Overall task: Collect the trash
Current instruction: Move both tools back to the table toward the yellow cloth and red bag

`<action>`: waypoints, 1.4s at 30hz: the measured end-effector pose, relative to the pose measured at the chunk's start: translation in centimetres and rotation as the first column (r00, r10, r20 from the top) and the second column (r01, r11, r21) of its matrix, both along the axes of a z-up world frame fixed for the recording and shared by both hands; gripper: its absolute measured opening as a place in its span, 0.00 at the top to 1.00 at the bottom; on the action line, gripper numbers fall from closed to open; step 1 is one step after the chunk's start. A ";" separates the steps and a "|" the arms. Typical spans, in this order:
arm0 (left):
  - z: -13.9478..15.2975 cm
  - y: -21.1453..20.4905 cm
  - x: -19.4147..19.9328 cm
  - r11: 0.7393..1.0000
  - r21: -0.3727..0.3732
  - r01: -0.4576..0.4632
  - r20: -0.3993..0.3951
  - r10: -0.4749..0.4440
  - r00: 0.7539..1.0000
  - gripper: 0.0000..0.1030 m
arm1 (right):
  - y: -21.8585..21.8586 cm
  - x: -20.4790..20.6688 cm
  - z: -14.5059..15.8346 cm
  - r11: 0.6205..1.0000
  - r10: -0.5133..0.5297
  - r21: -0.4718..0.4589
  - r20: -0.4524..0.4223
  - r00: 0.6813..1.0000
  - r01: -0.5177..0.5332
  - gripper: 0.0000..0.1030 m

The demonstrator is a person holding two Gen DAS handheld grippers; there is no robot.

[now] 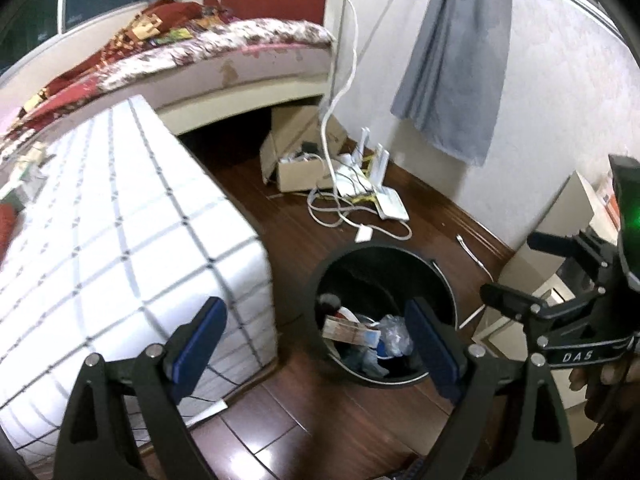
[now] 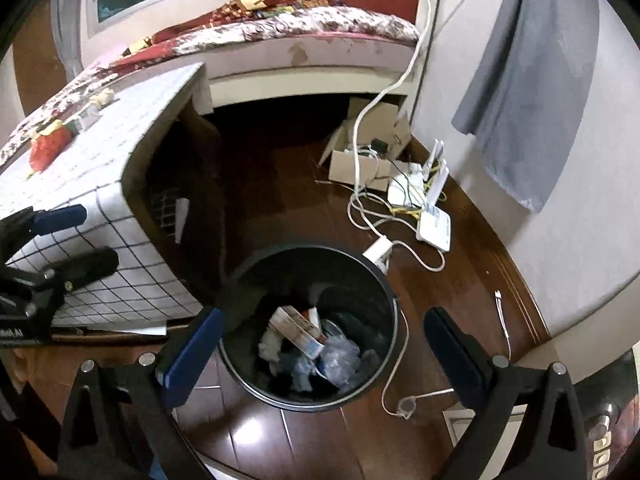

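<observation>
A black round trash bin (image 1: 436,276) stands on the dark wood floor; it also shows in the right wrist view (image 2: 380,280). Inside lie crumpled clear plastic (image 2: 340,358), a flat printed carton (image 2: 298,330) and white scraps. My left gripper (image 1: 316,340) is open and empty above the bin's left side. My right gripper (image 2: 324,350) is open and empty, right over the bin's mouth. The right gripper also shows at the right edge of the left wrist view (image 1: 516,272). A red item (image 2: 48,148) and small scraps lie on the checked tabletop.
A low table with a white checked cloth (image 1: 112,216) stands left of the bin. A bed (image 1: 224,44) lies behind. A cardboard box (image 2: 360,168), white routers (image 2: 434,220) and tangled cables (image 2: 368,208) lie by the wall. A grey cloth (image 2: 528,92) hangs on the wall.
</observation>
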State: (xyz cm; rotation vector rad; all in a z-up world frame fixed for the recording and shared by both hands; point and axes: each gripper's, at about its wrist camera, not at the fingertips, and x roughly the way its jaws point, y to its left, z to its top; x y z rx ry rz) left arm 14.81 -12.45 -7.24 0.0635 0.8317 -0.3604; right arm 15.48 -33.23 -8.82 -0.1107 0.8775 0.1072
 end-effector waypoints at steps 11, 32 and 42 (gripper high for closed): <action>2.0 3.7 -0.2 0.997 -0.001 -0.073 0.052 0.073 0.996 0.11 | 4.3 0.0 2.6 0.998 0.063 0.014 0.053 0.997 -0.064 0.01; 3.8 19.8 -0.1 0.932 0.013 -0.363 0.120 0.359 0.926 0.11 | 19.3 3.6 5.4 0.956 0.289 0.020 0.130 0.948 -0.294 0.01; 3.3 30.7 -1.2 0.840 0.008 -0.542 0.120 0.537 0.835 0.11 | 28.6 5.3 5.7 0.907 0.401 0.074 0.155 0.903 -0.415 0.01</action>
